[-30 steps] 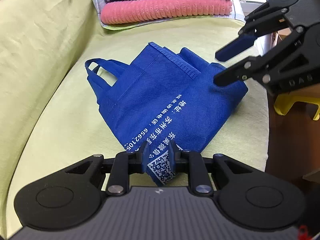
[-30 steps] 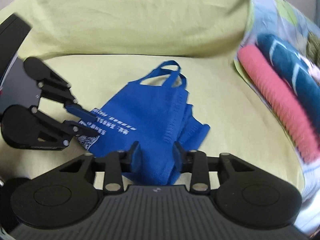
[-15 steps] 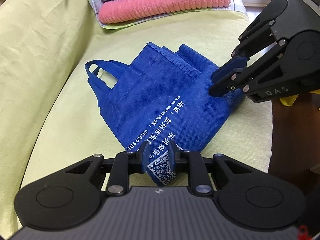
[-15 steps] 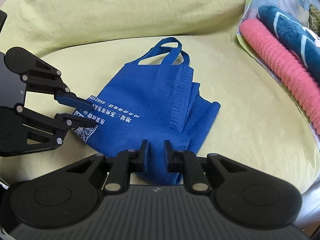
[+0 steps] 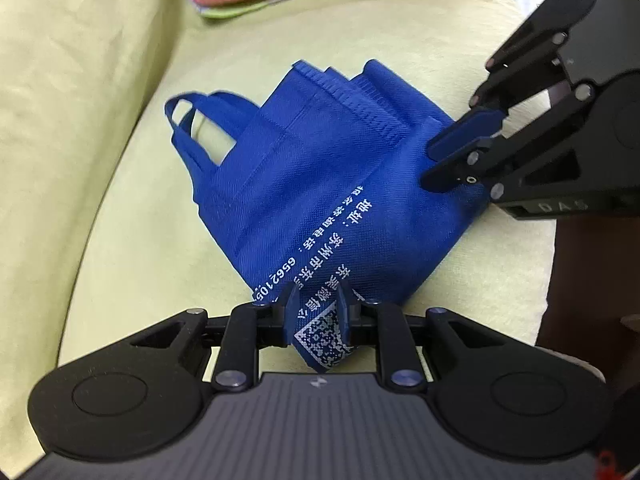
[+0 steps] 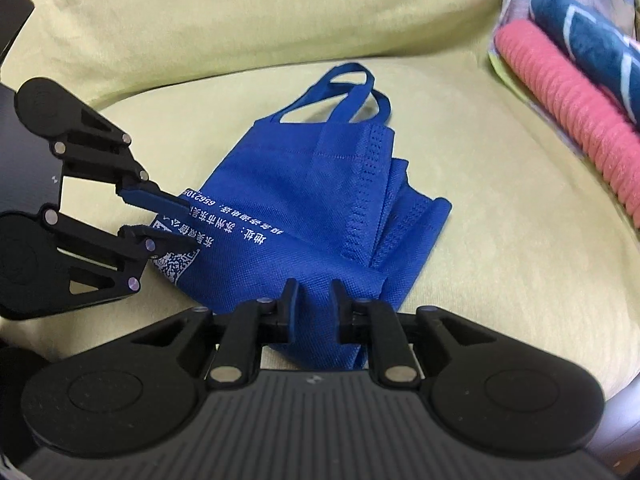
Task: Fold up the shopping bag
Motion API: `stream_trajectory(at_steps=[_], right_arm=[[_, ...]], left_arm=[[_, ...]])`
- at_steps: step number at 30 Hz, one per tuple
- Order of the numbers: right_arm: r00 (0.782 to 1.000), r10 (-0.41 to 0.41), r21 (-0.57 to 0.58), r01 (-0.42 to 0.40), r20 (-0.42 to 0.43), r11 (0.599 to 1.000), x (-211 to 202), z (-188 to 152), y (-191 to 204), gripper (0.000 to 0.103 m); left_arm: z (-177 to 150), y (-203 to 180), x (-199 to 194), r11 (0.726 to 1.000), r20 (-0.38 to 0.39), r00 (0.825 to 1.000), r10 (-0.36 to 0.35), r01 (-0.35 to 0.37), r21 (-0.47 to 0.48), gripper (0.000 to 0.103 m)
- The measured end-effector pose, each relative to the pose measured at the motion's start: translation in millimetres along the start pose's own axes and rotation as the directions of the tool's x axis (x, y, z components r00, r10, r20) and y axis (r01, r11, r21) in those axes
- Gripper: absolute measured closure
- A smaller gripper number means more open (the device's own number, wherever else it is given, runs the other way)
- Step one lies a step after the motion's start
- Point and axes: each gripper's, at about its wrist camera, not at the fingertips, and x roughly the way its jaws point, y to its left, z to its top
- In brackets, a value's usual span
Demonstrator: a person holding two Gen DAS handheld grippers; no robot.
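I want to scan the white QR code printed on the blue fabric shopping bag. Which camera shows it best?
The left wrist view: the QR code faces the lens, close up, on the corner of the blue fabric shopping bag pinched by the left gripper. The right wrist view shows it small, slanted and partly behind a finger.

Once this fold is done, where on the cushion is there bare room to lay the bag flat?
Bare cushion lies between the shopping bag and the towel stack. More runs past the handles to the backrest. The near edge is crowded: left gripper and right gripper both pinch bag corners.
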Motion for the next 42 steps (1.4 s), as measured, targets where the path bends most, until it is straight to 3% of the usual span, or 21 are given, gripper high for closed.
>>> stream_trajectory(at_steps=[6,14,23,25,27,32,35,42], right_arm=[[0.998,0.038,0.054,-0.035,-0.058,0.998,4,9,-9,0.089],[0.994,-0.012,0.121,0.025,-0.105,0.992,7,17,-4,0.09],[0.981,-0.045,0.164,0.077,-0.191,0.983,14,32,-2,0.09],[0.981,-0.051,0.161,0.082,-0.189,0.984,14,31,-1,0.09],[0.982,-0.051,0.156,0.08,-0.181,0.985,13,29,-1,0.09],[0.985,-0.03,0.116,0.05,-0.169,0.992,13,27,-2,0.09],[0.989,-0.019,0.101,0.034,-0.148,0.994,12,24,-3,0.09],[0.995,0.002,0.091,0.007,-0.101,0.996,8,19,-6,0.09]], left_arm=[[-5,7,1,0.999,0.03,0.999,-0.037,0.037,-0.002,0.08],[-27,14,-3,0.993,0.158,0.982,-0.099,0.086,0.082,0.08],[-46,2,-13,0.974,0.262,0.963,-0.065,0.003,0.228,0.08],[-52,-2,-17,0.962,0.282,0.958,-0.052,-0.028,0.272,0.073],[-64,-11,-24,0.923,0.305,0.952,-0.01,-0.109,0.37,0.069],[-97,-43,-19,0.73,0.358,0.927,0.114,-0.322,0.603,0.065],[-100,-53,-8,0.703,0.36,0.924,0.127,-0.34,0.625,0.061],[-98,-58,19,0.584,0.408,0.899,0.16,-0.419,0.695,0.056]])
